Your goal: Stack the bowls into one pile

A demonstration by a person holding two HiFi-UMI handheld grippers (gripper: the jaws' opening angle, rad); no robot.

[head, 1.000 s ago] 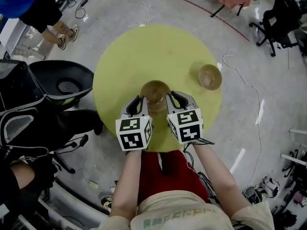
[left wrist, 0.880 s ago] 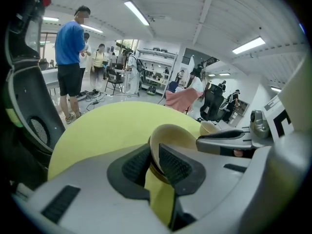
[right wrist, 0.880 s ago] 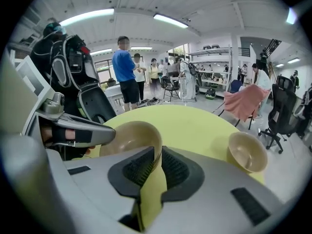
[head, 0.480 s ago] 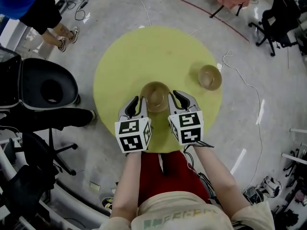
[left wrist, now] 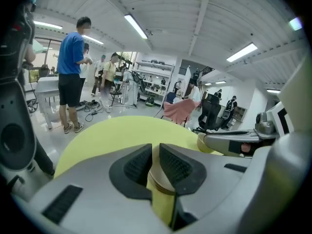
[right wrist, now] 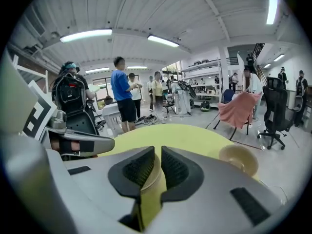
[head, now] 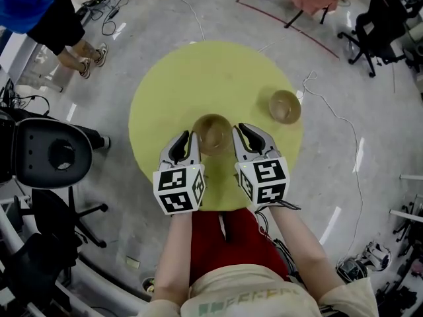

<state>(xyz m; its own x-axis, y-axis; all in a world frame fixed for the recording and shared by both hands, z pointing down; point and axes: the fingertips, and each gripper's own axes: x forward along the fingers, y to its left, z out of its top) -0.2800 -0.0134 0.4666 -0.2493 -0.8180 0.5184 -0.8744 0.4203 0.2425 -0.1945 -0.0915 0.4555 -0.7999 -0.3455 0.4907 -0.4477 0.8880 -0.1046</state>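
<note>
1. Office chair (head: 53, 152), left edge of the head view: dark, partly cut off by the frame, detail hard to make out.
2. Left gripper (head: 186, 139), left of centre: jaws drawn together to a thin slit, with nothing clamped. The tips lie just beside the left rim of the near bowl. The cube carries black-and-white square markers (head: 177, 190); no writing can be read anywhere.
3. Near bowl (head: 212, 133), centre of the frame: stands on the round yellow table (head: 198, 71), mouth up, between the two grippers. It is round, so it has no long axis. In the left gripper view only a sliver (left wrist: 157, 175) shows through the slit; its edge looks banded, and I cannot tell whether it is one bowl or several nested.
4. Right gripper (head: 242, 132), right of centre: jaws likewise closed to a narrow gap, gripping nothing. The tips lie just beside the right rim of the near bowl.
5. Far bowl (head: 285, 105), right of centre: mouth up, alone, well apart from the near bowl, near the table's right edge. It is plainly seen in the right gripper view (right wrist: 238, 160).
</note>
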